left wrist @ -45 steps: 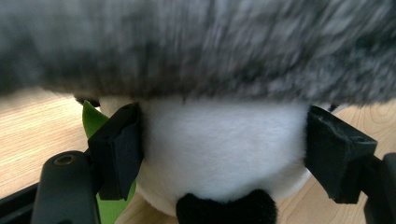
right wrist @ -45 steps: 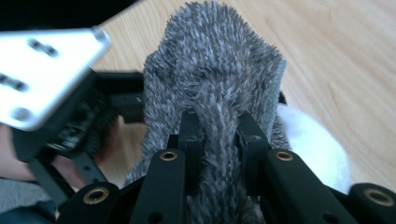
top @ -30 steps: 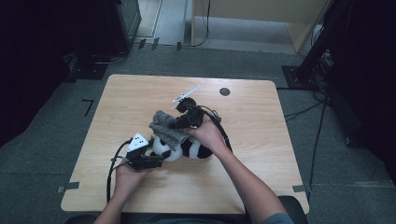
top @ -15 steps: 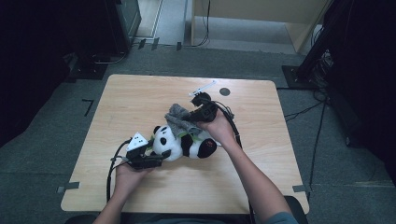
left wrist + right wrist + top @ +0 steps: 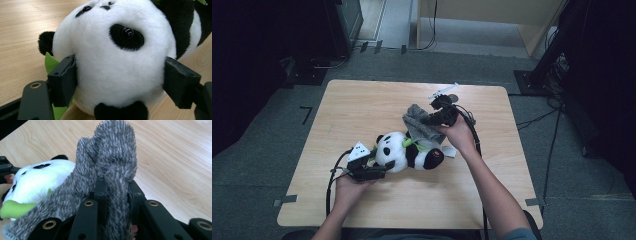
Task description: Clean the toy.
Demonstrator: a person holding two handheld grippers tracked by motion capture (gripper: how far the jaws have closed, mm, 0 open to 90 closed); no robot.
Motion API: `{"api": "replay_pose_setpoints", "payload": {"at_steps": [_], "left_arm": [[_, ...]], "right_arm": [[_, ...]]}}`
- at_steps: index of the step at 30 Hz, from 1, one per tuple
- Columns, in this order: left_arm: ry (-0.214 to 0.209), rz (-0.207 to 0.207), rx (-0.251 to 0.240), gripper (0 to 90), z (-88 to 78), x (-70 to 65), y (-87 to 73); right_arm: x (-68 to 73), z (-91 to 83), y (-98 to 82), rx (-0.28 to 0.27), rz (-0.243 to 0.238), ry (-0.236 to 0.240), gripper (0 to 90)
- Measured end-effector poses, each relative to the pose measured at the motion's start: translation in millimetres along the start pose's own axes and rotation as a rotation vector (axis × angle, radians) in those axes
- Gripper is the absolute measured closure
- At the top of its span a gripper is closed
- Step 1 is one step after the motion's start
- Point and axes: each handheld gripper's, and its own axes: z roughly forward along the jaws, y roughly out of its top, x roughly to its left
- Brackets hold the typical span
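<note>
at the middle of the wooden table point(image 5: 362, 112) lies the plush panda point(image 5: 409, 151), on its side, head toward my left hand; every place below is given from this toy. left gripper point(image 5: 371, 171): at the panda's head, jaws standing wide apart with one pad on each cheek point(image 5: 120, 75); i read this as a firm grip that pins the toy in place. right gripper point(image 5: 439, 116): just beyond the panda's body, on the far side from me, jaws nearly together and pinching a fold of the grey knitted cloth point(image 5: 112, 162). in the high view the cloth point(image 5: 419, 125) hangs from that pinch down to the panda's back, its lower end touching the toy beside the green collar point(image 5: 408, 143). in the right gripper view the cloth runs from the pads out over the white head point(image 5: 32, 182).

stage, as i judge it: the cloth looks like a small garment or wrap, lifted half clear of the panda. i cannot tell whether i am drawing it off or putting it on. either way the work is partly done: the toy is secured and the cloth is in hand, yet the two things are not separated, nor is the cloth seated around the body. what is left is to carry the cloth fully away, or fully over the toy, while the left grip holds.
</note>
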Motion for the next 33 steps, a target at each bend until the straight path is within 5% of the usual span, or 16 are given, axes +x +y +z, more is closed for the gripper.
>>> {"api": "replay_pose_setpoints", "payload": {"at_steps": [13, 25, 33], "left_arm": [[-0.004, -0.001, 0.009, 21.6, -0.3, 0.8, 1.4], [-0.003, 0.002, 0.008, 21.6, 0.0, 1.2, 2.3], [-0.004, 0.006, 0.003, 21.5, -0.2, 1.4, 1.5]], "right_arm": [[0.3, -18.0, -0.5, -0.065, 0.018, -0.002, 77.2], [53.5, -51.9, 20.4, -0.153, -0.117, 0.086, 77.3], [94.0, -36.1, 29.7, -0.148, -0.166, 0.184, 77.2]]}}
